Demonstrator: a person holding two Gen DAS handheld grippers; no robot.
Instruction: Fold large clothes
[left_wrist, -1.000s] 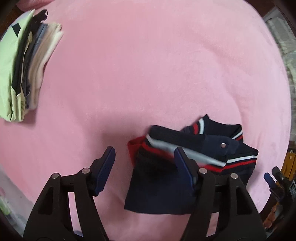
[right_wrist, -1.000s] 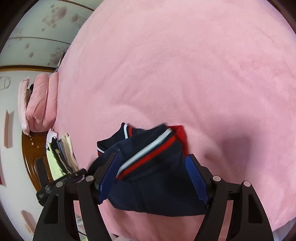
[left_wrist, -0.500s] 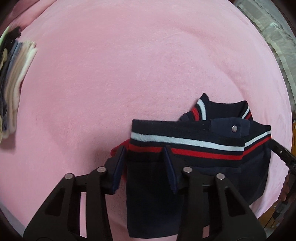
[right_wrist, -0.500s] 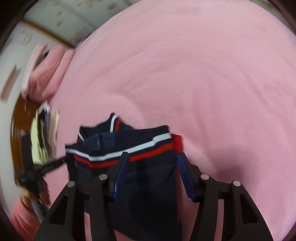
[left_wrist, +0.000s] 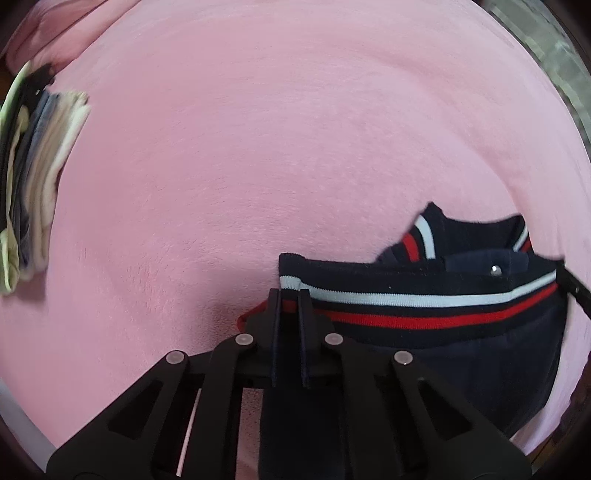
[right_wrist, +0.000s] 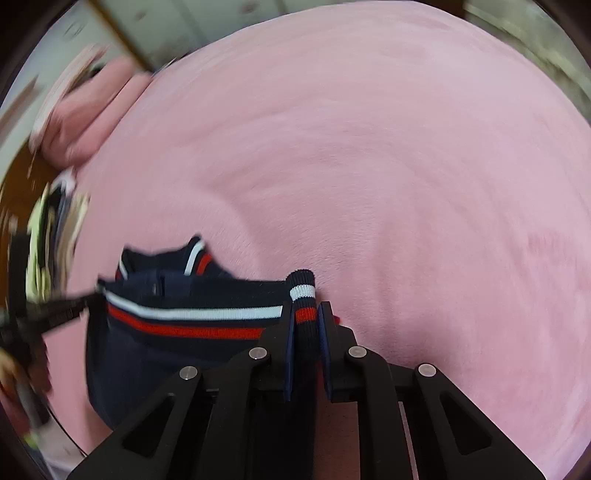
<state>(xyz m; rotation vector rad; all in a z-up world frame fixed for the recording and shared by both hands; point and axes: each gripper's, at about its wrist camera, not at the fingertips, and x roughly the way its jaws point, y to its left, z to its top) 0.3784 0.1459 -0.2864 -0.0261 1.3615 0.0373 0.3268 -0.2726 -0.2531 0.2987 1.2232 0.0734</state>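
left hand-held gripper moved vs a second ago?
Yes. The left hand-held gripper came down toward the pink blanket, its jaws closing onto the striped edge of the navy garment.

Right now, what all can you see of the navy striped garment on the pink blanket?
The navy garment looks knitted, with a ribbed band striped white and red and one metal snap. It lies folded on the pink blanket. The left gripper and right gripper have just been closing and now each pinch one end of its striped band.
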